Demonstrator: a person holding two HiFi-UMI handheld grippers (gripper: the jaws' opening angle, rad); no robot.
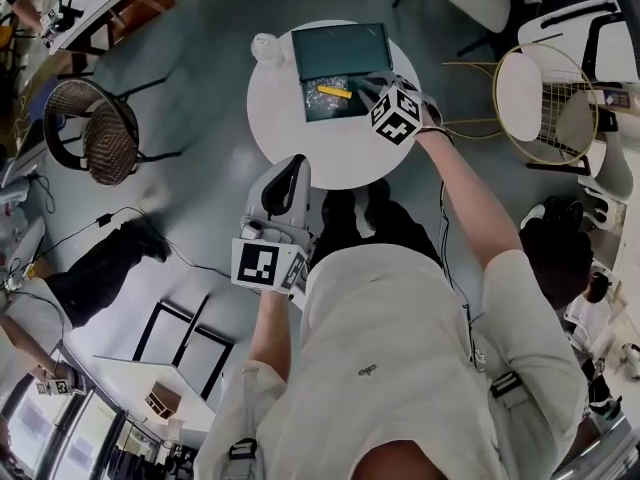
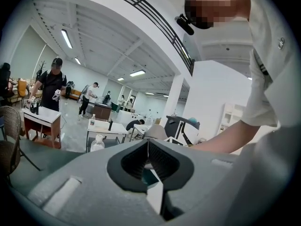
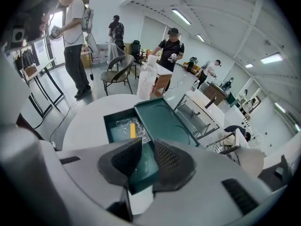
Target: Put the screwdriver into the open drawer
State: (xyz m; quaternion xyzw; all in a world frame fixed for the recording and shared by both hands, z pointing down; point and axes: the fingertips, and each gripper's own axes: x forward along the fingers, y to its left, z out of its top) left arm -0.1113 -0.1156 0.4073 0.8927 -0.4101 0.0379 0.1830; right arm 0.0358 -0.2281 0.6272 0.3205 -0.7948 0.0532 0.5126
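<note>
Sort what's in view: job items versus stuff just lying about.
Job: screwdriver, already lying in the open drawer; right gripper, open above it.
Lying about: bottle on the table, wicker chair, wire chair.

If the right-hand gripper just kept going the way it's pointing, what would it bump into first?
Most likely the open drawer: the right gripper points down into its teal inside, jaws open and empty. The yellow-handled screwdriver seems to lie just beyond that line, though depth is hard to judge.

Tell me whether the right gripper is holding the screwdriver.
No: the right gripper has its jaws apart and empty, while the yellow-handled screwdriver lies in the open drawer.
</note>
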